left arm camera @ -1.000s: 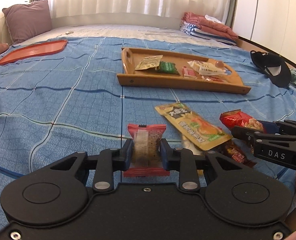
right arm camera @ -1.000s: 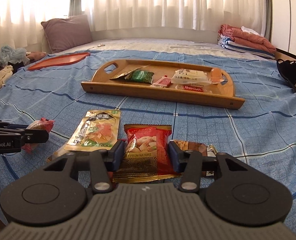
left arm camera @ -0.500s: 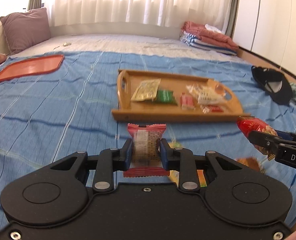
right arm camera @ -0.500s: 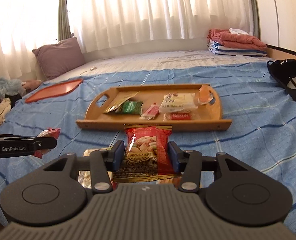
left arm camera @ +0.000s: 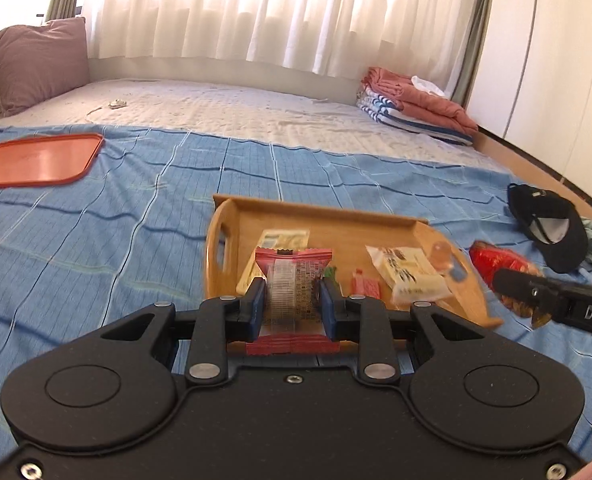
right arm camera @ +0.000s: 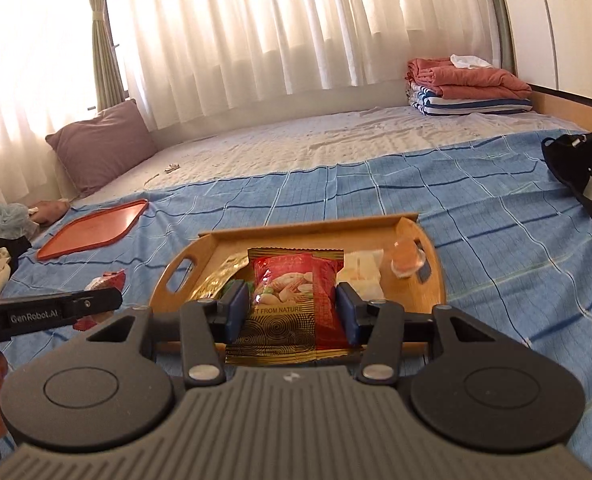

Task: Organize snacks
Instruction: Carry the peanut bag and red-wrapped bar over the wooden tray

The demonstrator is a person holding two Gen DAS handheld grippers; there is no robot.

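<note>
In the left wrist view, an orange tray (left arm camera: 35,162) lies at the far left of the frame on the blue checked bedspread (left arm camera: 135,216), with a mauve pillow (left arm camera: 37,62) above it in the upper left corner. At centre, the left gripper (left arm camera: 291,304) has its jaws clamped on a red-ended snack packet (left arm camera: 293,292), which stands upright between the blue pads with its top and bottom seals sticking out above and below them. Behind the packet sits the wooden tray (left arm camera: 448,304), holding a pale yellow packet (left arm camera: 283,240), a small red sachet (left arm camera: 366,286) and a white wrapped snack (left arm camera: 408,274). Further right, the right gripper (left arm camera: 536,300) reaches in from the frame edge with a red bag in its grip, beside the tray's right end. A black cap (left arm camera: 552,228) lies at the right edge, and folded towels (left arm camera: 416,106) are stacked in the upper right.

In the right wrist view, the left gripper (right arm camera: 95,300) enters from the left edge with its red packet, above the bedspread and left of the tray. At centre, the right gripper (right arm camera: 293,312) has its jaws closed on a red and gold nut bag (right arm camera: 291,304), pinched at its sides and held upright in front of the wooden tray (right arm camera: 175,280). A small orange jelly cup (right arm camera: 406,260) sits at the tray's right end.
</note>
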